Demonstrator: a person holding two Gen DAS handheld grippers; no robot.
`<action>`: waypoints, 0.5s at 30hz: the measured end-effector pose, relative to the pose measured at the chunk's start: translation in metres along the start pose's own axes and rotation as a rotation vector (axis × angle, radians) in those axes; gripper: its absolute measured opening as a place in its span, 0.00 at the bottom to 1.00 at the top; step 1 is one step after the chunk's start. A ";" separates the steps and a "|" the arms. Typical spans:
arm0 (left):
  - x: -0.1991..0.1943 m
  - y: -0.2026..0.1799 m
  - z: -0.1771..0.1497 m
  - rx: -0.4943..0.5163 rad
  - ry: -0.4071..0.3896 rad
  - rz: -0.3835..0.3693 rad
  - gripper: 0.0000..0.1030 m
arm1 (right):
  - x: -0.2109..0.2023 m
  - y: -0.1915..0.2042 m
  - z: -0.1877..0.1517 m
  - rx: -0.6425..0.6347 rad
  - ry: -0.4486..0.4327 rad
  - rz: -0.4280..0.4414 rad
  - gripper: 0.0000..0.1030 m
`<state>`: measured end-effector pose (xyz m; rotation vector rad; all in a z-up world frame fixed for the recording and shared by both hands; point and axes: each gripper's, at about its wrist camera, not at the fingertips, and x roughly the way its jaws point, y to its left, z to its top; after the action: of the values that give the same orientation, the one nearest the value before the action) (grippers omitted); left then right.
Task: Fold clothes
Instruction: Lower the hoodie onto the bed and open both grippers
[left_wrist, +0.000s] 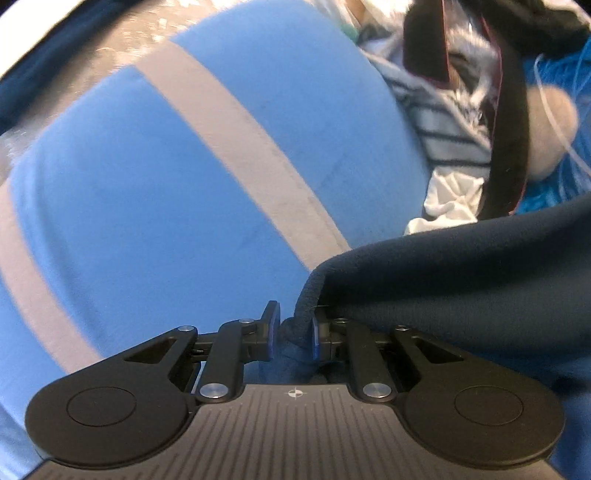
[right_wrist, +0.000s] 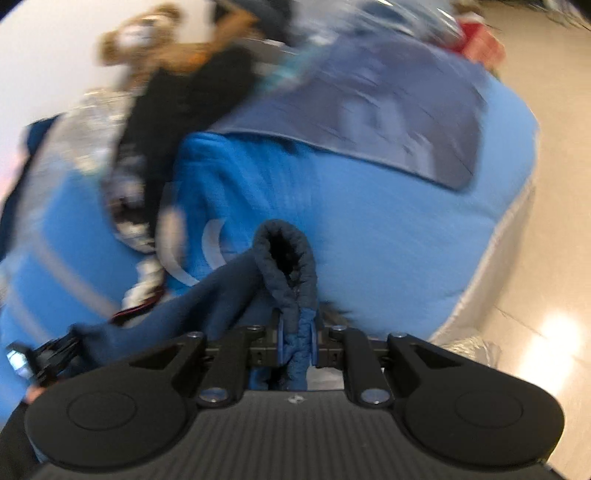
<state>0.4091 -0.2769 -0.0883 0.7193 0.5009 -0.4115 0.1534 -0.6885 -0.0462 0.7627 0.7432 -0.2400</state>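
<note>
Navy garment (left_wrist: 461, 280) stretched sideways between both claws: left claw (left_wrist: 294, 332) clamped its ribbed hem, right claw (right_wrist: 296, 341) clamped a ribbed cuff (right_wrist: 286, 266) pointing away, above the blue striped bedcover (left_wrist: 166, 184); clothes pile (left_wrist: 454, 140) beyond.

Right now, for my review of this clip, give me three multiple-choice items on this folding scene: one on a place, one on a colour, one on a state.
1. Where is the striped shirt in the left wrist view?
A. upper right, beyond the bedspread
B. between the jaws
C. on the floor

2. What colour is the bedspread?
A. red with white dots
B. light blue with grey stripes
C. plain green

3. What is the right gripper doing?
A. open and empty
B. shut on a dark blue garment
C. shut on a toy

Answers: 1 A, it lies past the bedspread's edge; 2 B, stripes cross the blue; 3 B, a fold stands between its jaws.
</note>
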 end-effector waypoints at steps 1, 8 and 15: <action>0.008 -0.004 0.003 0.010 0.007 0.003 0.14 | 0.012 -0.009 -0.001 0.033 0.003 -0.019 0.13; 0.051 -0.034 0.006 0.071 0.062 0.044 0.14 | 0.028 -0.023 -0.016 0.047 -0.040 -0.050 0.13; 0.055 -0.042 0.009 0.098 0.109 0.091 0.22 | 0.019 -0.004 -0.022 -0.107 -0.048 -0.094 0.21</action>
<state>0.4337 -0.3218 -0.1354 0.8592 0.5509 -0.3143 0.1536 -0.6752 -0.0721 0.6195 0.7417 -0.3001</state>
